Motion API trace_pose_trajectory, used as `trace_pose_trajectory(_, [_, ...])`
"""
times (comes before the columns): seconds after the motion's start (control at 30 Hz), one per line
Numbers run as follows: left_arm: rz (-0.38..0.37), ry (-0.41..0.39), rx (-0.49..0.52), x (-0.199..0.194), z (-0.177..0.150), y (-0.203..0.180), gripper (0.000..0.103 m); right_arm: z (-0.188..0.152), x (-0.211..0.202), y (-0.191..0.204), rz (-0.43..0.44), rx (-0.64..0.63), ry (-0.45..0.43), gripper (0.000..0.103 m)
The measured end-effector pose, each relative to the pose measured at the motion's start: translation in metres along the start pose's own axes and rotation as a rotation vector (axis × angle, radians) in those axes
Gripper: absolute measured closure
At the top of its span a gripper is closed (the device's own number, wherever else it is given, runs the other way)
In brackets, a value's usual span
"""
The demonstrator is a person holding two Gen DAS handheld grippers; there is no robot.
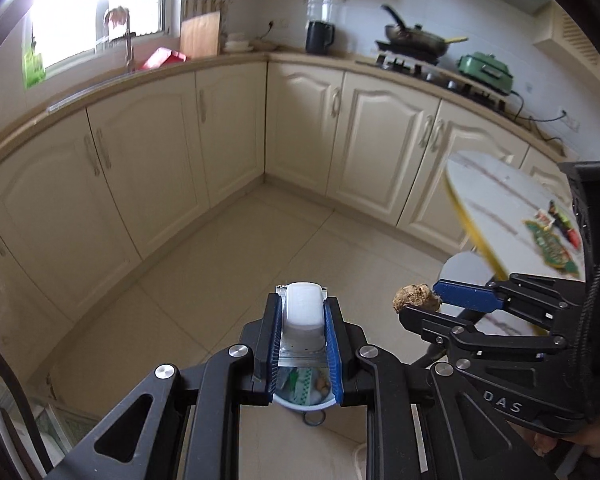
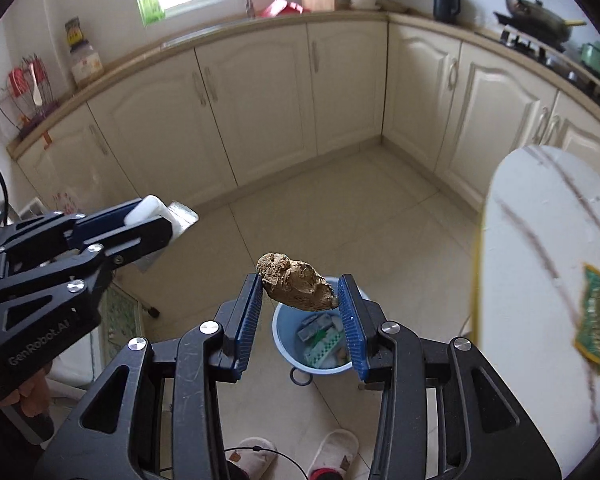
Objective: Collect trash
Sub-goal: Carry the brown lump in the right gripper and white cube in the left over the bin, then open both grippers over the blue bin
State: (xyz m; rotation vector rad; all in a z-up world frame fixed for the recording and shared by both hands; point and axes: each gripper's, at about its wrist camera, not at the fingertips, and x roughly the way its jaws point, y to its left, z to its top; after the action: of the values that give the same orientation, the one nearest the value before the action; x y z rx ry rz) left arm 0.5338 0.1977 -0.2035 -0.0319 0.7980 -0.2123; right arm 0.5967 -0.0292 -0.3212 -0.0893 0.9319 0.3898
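My left gripper (image 1: 303,312) is shut on a white plastic bottle with a foil wrapper (image 1: 303,311), held above the blue trash bin (image 1: 304,402). It also shows in the right wrist view (image 2: 150,216) at the left. My right gripper (image 2: 300,292) is shut on a brown lumpy piece of ginger (image 2: 296,282), held above the blue trash bin (image 2: 284,344), which holds several pieces of trash. The right gripper (image 1: 420,304) with the ginger (image 1: 416,297) shows in the left wrist view at the right.
A white marble table with a yellow rim (image 2: 540,280) stands at the right, with a green wrapper (image 2: 598,320) on it. Cream kitchen cabinets (image 1: 220,140) line the back. The person's slippered feet (image 2: 332,452) are near the bin. The floor is beige tile.
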Motion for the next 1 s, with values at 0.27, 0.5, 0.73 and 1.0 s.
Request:
trace_pose_trajectory(0.27, [-0.027, 0.154, -0.027, 0.086, -0.023, 0.019, 0.086, -0.012, 0.114, -0.02, -0.022, 0.013, 0.147, 0.066])
trace_pose_trajectory(0.5, [-0.047, 0.23, -0.054, 0.144, -0.025, 0.03, 0.086, -0.008, 0.173, -0.049, -0.075, 0.019, 0.186, 0.051])
trace_pose_trajectory(0.73, [-0.001, 0.26, -0.069, 0.182, -0.006, 0.041, 0.07, -0.012, 0.195, -0.075, -0.11, 0.059, 0.205, 0.047])
trace_pose_trajectory(1.0, [0.072, 0.229, -0.088, 0.178, 0.003, 0.028, 0.045, -0.011, 0.194, -0.087, -0.087, 0.093, 0.209, 0.044])
